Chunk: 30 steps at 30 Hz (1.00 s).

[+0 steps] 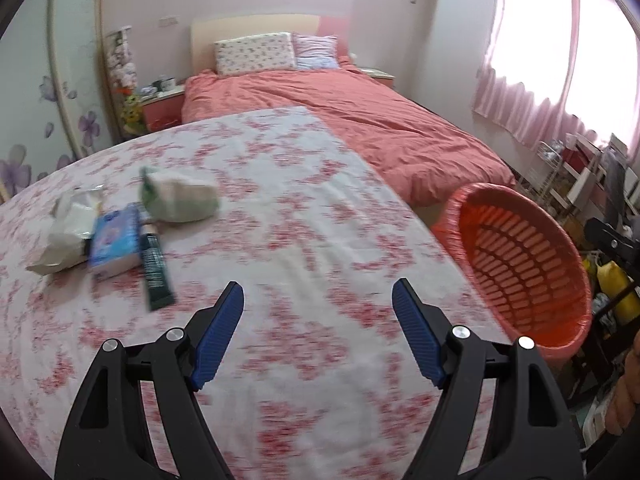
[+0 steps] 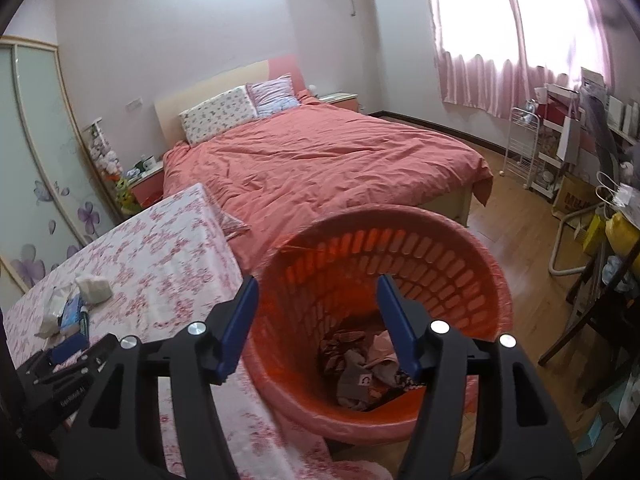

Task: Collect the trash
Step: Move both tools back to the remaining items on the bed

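Observation:
Trash lies on the floral-clothed table (image 1: 304, 240): a crumpled white wrapper (image 1: 66, 232), a blue box (image 1: 114, 240), a dark green packet (image 1: 156, 272) and a pale crumpled bag (image 1: 180, 196). My left gripper (image 1: 318, 304) is open and empty, above the cloth to the right of the pile. An orange slatted basket (image 2: 440, 264) with a pink liner stands beside the table's right edge and holds crumpled wrappers (image 2: 360, 364). My right gripper (image 2: 316, 300) is open and empty above the basket's mouth. The pile also shows small in the right wrist view (image 2: 76, 308).
A bed with a coral duvet (image 2: 320, 160) lies behind the table. A nightstand (image 1: 162, 110) and sliding wardrobe (image 1: 24, 100) are at left. A white rack (image 2: 520, 144), shelves, a yellow bag (image 2: 622, 232) and a chair frame (image 2: 588, 312) crowd the right wall over wood floor.

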Available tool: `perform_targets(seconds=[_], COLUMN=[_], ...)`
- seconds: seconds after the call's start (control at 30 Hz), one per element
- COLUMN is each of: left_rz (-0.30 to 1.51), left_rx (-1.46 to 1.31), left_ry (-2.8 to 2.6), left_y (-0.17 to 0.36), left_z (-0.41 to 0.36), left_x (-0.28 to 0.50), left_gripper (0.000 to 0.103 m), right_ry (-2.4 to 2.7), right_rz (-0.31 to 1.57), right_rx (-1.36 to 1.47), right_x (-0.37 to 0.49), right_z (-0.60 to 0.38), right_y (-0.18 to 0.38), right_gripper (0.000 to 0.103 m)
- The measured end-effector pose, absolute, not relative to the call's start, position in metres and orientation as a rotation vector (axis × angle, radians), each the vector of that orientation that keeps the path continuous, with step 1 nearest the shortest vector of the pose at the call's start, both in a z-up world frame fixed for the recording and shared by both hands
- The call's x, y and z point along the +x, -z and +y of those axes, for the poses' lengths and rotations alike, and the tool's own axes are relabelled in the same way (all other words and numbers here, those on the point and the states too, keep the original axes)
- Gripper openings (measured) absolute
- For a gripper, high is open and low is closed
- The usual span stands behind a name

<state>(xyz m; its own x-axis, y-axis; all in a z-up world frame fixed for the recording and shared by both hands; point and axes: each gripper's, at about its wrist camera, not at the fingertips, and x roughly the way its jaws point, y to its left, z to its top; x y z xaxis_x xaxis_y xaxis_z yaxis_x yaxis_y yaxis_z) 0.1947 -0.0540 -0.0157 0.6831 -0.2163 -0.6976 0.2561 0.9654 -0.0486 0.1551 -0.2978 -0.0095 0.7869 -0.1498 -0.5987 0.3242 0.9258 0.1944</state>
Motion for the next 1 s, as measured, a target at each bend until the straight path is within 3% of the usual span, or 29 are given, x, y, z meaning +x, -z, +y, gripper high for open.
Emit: perform_targets(seconds=[0.3, 0.5, 1.0], left_rz=[0.733, 0.694, 0.834], left_rx=[0.022, -0.070, -0.134], left_ry=[0.061, -0.105, -0.159], left_y=[0.006, -0.004, 0.031], left_z=[0.036, 0.109, 0.149], left_x=[0.211, 0.231, 0.307], left_gripper=[0.080, 0.095, 0.096], right_ry=[0.194, 0.154, 0.081], right_rz=[0.629, 0.617, 0.649], right_rx=[0.234, 0.150, 0.082], right_x=[0.165, 0.171, 0.193], right_z=[-0.252, -0.212, -0.159], right_y=[0.006, 0.004, 0.008], right_gripper=[0.074, 0.085, 0.089])
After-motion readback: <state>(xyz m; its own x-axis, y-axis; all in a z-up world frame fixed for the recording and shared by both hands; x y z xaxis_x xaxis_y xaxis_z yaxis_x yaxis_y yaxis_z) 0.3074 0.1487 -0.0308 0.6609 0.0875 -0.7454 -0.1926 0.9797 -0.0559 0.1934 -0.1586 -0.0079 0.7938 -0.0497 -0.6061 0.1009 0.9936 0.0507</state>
